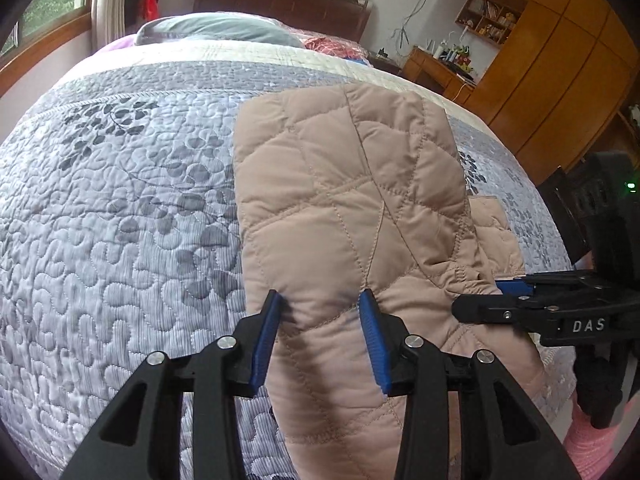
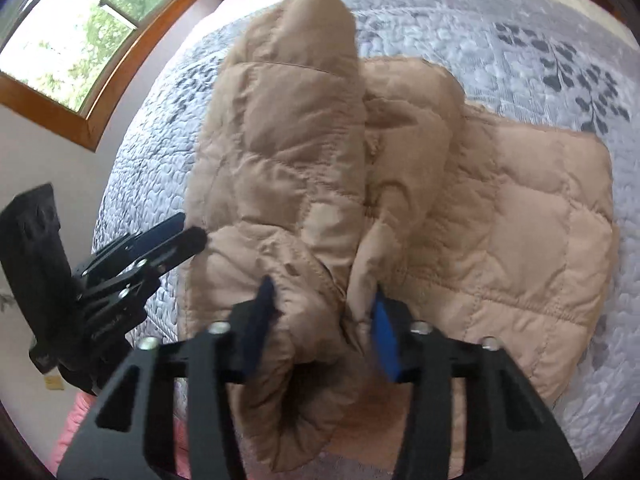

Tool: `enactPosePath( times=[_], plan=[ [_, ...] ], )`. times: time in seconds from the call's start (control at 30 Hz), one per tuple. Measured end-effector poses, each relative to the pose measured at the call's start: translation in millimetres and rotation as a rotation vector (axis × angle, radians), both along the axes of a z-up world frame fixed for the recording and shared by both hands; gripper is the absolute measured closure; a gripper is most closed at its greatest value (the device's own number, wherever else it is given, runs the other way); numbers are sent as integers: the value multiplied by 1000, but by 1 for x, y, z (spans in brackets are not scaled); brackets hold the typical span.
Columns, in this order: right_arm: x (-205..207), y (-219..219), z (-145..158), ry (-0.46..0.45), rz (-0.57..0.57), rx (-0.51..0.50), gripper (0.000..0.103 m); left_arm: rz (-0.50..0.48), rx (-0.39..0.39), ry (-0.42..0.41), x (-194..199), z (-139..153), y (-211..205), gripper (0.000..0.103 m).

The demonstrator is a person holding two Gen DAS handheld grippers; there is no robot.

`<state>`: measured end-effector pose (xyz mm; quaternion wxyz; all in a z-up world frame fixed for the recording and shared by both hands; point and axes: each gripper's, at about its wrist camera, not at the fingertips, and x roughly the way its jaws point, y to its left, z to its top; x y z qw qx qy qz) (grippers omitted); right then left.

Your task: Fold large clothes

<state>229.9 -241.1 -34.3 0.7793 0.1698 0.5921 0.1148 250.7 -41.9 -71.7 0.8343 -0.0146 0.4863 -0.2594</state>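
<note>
A beige quilted jacket (image 1: 344,200) lies partly folded on the bed's grey floral quilt (image 1: 120,200). My left gripper (image 1: 320,312) is open, its blue pads (image 1: 266,340) spread over the jacket's near edge. The right gripper (image 1: 480,300) shows at the right of the left wrist view, at the jacket's right side. In the right wrist view the right gripper (image 2: 320,308) is open, its jaws either side of a bunched sleeve (image 2: 288,152) of the jacket (image 2: 520,220). The left gripper (image 2: 188,236) shows at the left, touching the jacket's edge.
A grey pillow (image 1: 216,30) and a dark headboard (image 1: 280,0) lie at the far end of the bed. A wooden wardrobe (image 1: 560,60) and desk (image 1: 436,64) stand to the right. A window (image 2: 80,28) is on the left wall.
</note>
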Motion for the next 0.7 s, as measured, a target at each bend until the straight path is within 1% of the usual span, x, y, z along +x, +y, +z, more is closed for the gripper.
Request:
enactPosePath(
  times=[0.07, 0.13, 0.17, 0.23, 0.3, 0.43, 0.53, 0.63, 0.7],
  plan=[
    [-8, -2, 12, -33, 10, 16, 77, 1, 2, -6, -2, 4, -2, 62],
    [-16, -10, 22, -66, 10, 19, 79, -3, -21, -7, -6, 12, -1, 62],
    [-23, -14, 33, -94, 6, 8, 80, -2, -36, -19, -8, 19, 1, 62],
    [-37, -23, 49, -137, -9, 1, 81, 5, -51, -71, -14, 34, 4, 61],
    [-57, -36, 65, -183, -31, -9, 81, 4, -61, -102, -17, 43, 5, 60],
    [-96, -64, 84, -232, -82, -29, 81, -28, -69, -119, -22, 49, -4, 60],
    [-113, -86, 77, -221, -136, -29, 81, -75, -56, -112, -26, 43, -22, 60],
    [-119, -98, 52, -174, -177, 11, 80, -116, -37, -98, -31, 33, -41, 60],
    [-120, -108, 30, -143, -204, 35, 80, -135, -16, -90, -33, 26, -51, 60]
  ],
)
